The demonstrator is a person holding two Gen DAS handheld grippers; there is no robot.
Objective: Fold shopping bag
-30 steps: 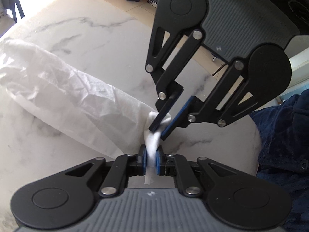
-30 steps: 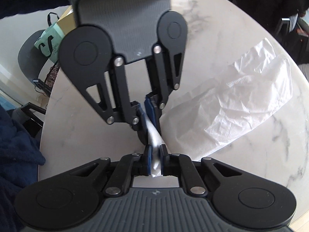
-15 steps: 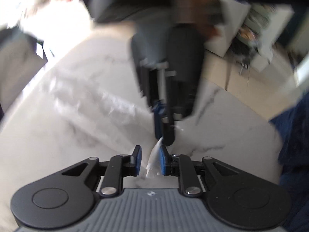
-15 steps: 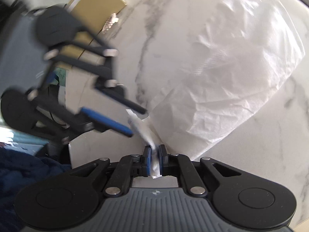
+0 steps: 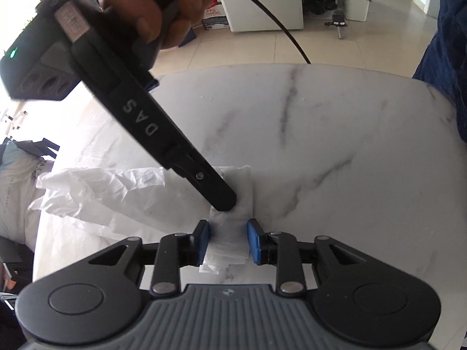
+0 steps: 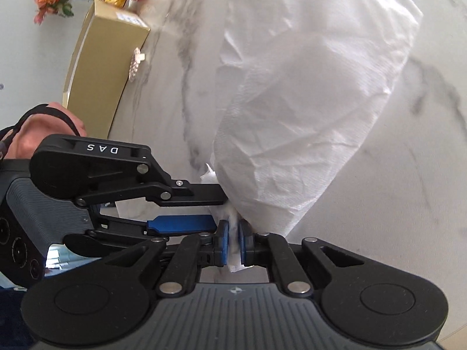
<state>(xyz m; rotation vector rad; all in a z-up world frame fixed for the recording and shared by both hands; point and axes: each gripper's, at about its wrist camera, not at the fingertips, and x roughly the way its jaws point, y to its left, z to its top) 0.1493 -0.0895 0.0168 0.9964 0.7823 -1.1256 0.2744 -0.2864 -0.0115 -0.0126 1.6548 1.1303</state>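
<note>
The crinkled white plastic shopping bag (image 6: pixel 306 110) trails toward twelve o'clock from the right gripper (image 6: pixel 232 243), clamped on its bunched end; the left gripper (image 5: pixel 228 240), jaws just parted, straddles that end unpressed.

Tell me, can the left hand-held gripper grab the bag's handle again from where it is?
Probably yes. The left hand-held gripper has just been opening, and the bag's handle lies flat between its pads, untouched. Only the right hand-held gripper, shut on the same strip, crowds it.
</note>
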